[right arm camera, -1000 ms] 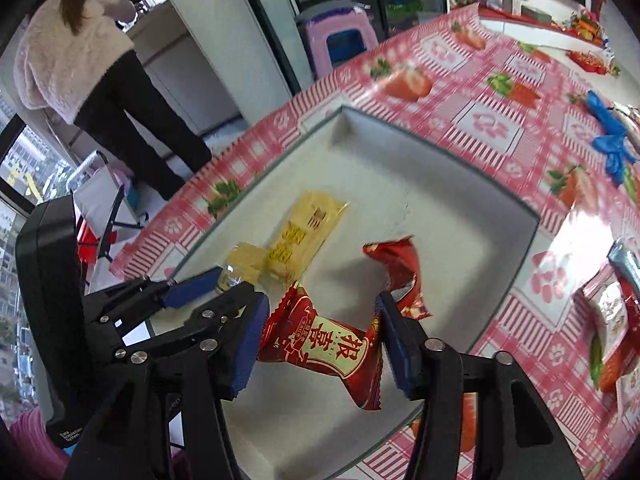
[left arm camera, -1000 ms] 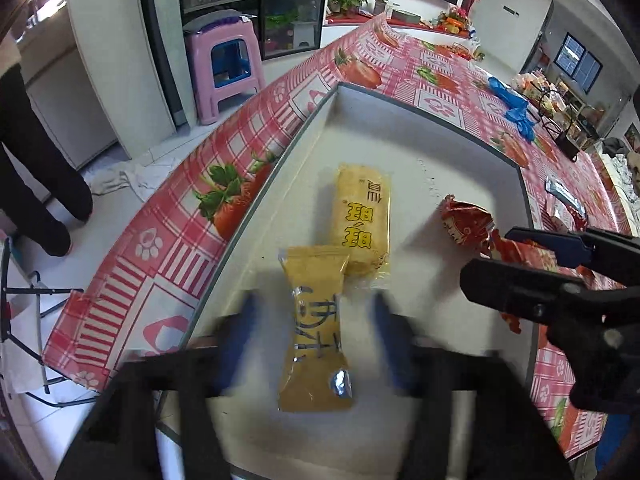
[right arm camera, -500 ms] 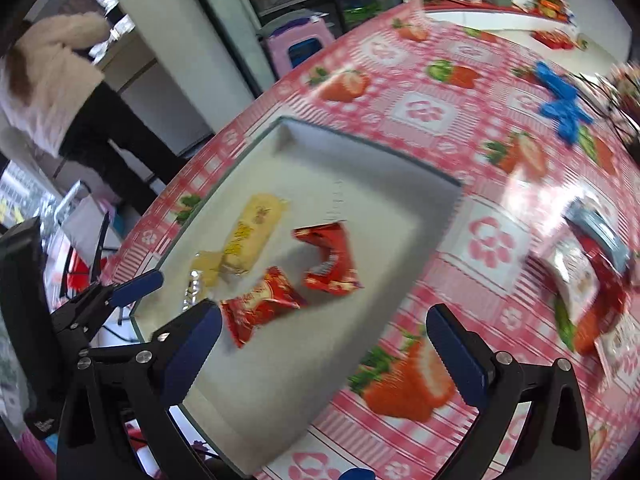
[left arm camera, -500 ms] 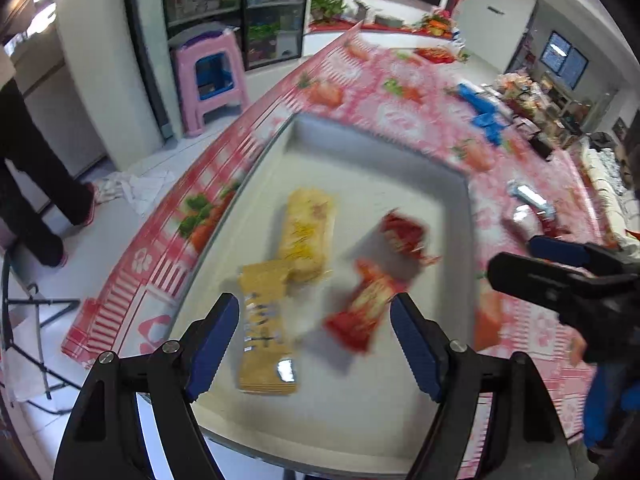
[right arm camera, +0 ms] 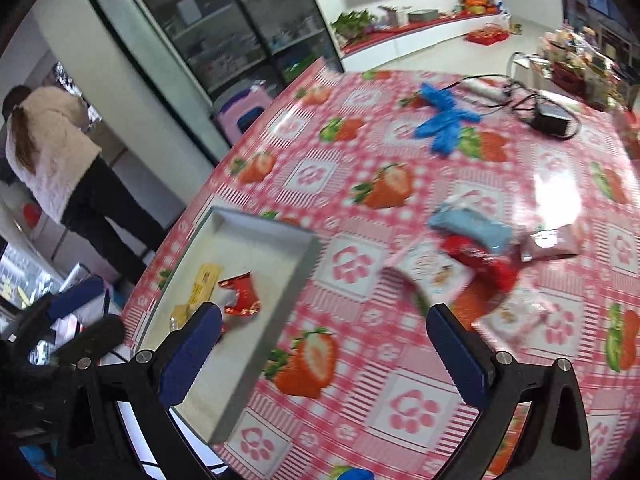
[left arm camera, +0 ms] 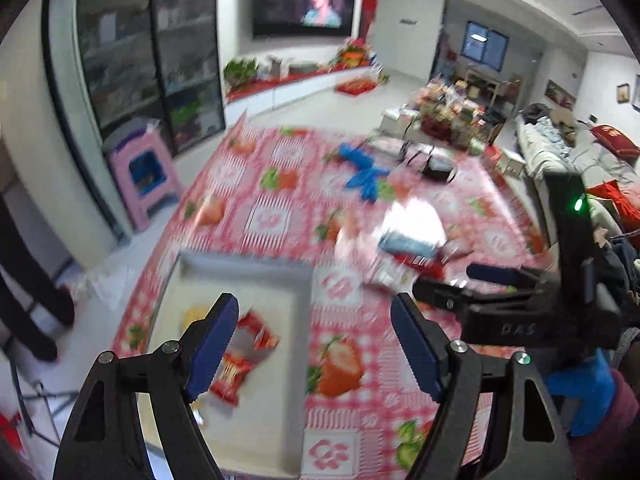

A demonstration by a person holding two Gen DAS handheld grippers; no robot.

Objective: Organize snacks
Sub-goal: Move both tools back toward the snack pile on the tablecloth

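While both grippers hang empty, near to far: right gripper [right arm camera: 324,354] at bottom, jaws wide apart after just springing open, nothing between; left gripper [left arm camera: 314,346] open too. Gray tray [right arm camera: 294,292] at lower left, red and yellow snacks inside. Loose snack pile [right arm camera: 478,254] up and right of right fingers, nearer that hand, blue packet [right arm camera: 470,226] lying sideways.

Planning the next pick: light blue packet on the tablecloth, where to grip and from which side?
Grip the light blue packet across its short width, mid-length, coming from above with the right gripper, whose jaws are open. It lies flat on top of the red packet, so a side approach would likely snag its neighbours.
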